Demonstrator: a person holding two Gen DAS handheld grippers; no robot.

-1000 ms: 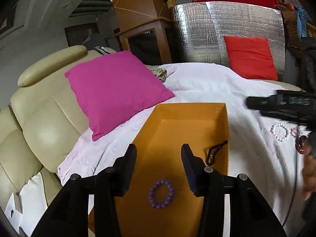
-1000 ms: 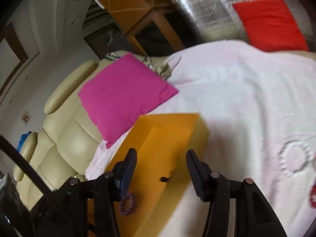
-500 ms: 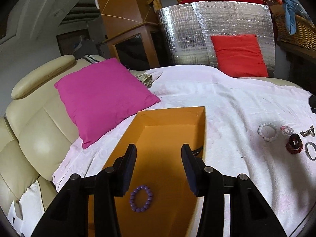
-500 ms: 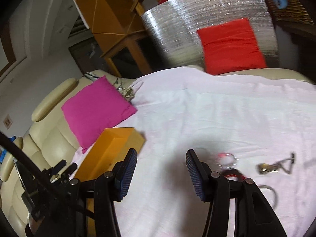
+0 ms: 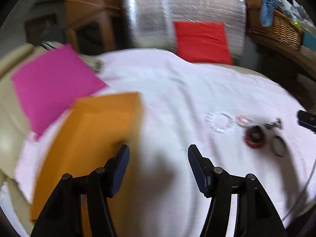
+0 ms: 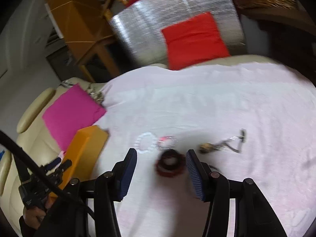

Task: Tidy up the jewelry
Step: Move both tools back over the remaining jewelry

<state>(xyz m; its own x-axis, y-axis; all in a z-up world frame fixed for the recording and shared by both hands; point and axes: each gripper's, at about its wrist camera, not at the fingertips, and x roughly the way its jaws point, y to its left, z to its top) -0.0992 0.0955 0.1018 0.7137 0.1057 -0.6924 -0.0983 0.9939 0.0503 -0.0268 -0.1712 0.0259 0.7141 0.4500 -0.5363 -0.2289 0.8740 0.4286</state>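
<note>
The right gripper (image 6: 161, 163) points down and forward over the pale pink sheet (image 6: 207, 102), its 2 blue-padded fingers spread wide with nothing clamped; the dark red bracelet (image 6: 169, 165) lies flat on the sheet in the gap between them, apart from both pads as far as the blur lets me judge. Just beyond it sit a white bead bracelet (image 6: 145, 143) and a small pink-and-white piece (image 6: 165, 139), too smeared to name, and off to the right a chain with a brownish pendant (image 6: 223, 145) trails across the cloth. The left gripper (image 5: 159, 154) hangs lower left, jaws also wide and empty, its left finger over the near right corner of the orange box (image 5: 94, 130) and its right finger over bare sheet. From that side the red bracelet (image 5: 254, 137) lies well to the right, with a thin ring-like hoop (image 5: 278, 146) just beside it and the white bead bracelet (image 5: 219, 121) nearer the middle. The box stands at the sheet's left edge, touching the magenta cushion (image 5: 51, 85); its inside is hidden from both cameras. Open cloth stretches between box and jewelry, and wider still to the right of the chain. A red cushion (image 6: 193, 39) leans on the silver panel (image 6: 164, 13) at the far edge.
</note>
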